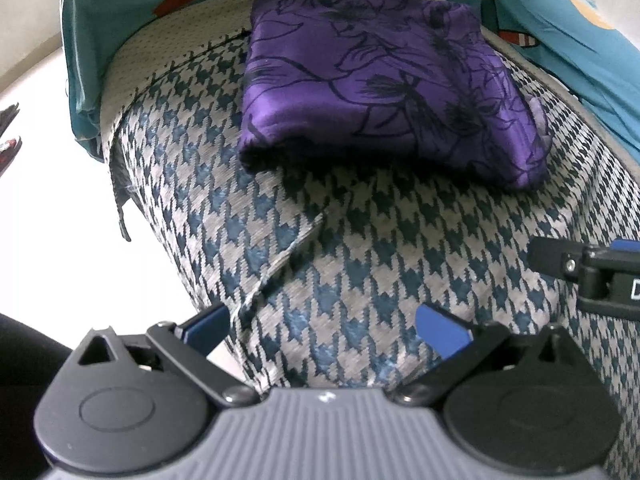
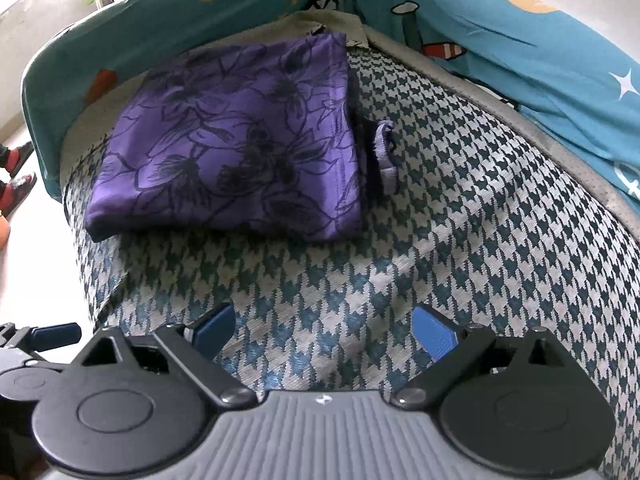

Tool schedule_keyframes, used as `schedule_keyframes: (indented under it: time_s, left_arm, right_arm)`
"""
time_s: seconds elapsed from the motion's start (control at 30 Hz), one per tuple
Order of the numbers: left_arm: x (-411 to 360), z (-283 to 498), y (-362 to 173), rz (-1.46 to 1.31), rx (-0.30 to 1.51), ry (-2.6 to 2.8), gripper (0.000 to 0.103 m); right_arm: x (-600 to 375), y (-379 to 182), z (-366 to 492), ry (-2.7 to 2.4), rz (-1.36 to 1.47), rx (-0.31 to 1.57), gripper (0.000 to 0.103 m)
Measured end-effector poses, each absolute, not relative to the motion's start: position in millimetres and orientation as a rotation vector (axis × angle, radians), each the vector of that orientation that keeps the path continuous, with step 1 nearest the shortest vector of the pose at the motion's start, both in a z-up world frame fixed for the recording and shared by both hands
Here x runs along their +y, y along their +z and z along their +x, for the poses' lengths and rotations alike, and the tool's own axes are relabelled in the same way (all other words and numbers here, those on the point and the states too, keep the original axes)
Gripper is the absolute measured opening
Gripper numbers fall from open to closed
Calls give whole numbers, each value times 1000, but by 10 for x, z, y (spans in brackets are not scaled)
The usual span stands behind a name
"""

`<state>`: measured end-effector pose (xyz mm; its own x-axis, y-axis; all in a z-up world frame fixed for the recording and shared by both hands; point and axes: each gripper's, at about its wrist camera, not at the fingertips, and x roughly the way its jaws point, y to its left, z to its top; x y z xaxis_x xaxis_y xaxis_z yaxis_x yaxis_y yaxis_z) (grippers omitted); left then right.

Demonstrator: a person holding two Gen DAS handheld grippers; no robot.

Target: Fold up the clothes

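Observation:
A purple garment with a black flower print (image 1: 384, 80) lies folded into a thick rectangle on a houndstooth-covered surface (image 1: 320, 272). It also shows in the right wrist view (image 2: 240, 144), with a lilac strap (image 2: 385, 160) sticking out at its right side. My left gripper (image 1: 322, 326) is open and empty, well short of the garment. My right gripper (image 2: 324, 330) is open and empty too, near the front of the houndstooth cloth (image 2: 460, 208). The right gripper's finger shows at the right edge of the left wrist view (image 1: 592, 272).
A teal printed sheet (image 2: 540, 60) lies behind and to the right of the garment, also in the left wrist view (image 1: 120, 20). White floor (image 1: 60, 200) lies to the left, with red sandals (image 2: 16, 176) on it.

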<state>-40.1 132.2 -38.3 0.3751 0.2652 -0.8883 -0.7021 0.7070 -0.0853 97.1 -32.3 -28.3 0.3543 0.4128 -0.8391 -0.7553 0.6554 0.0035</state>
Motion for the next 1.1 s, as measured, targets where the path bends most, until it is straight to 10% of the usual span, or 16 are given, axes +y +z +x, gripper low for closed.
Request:
schedule_keyframes:
  time_s: [1.1]
  left_arm:
    - [1296, -438, -354, -508, 1007, 631, 103]
  right_arm:
    - [-250, -255, 900, 800, -460, 932, 96]
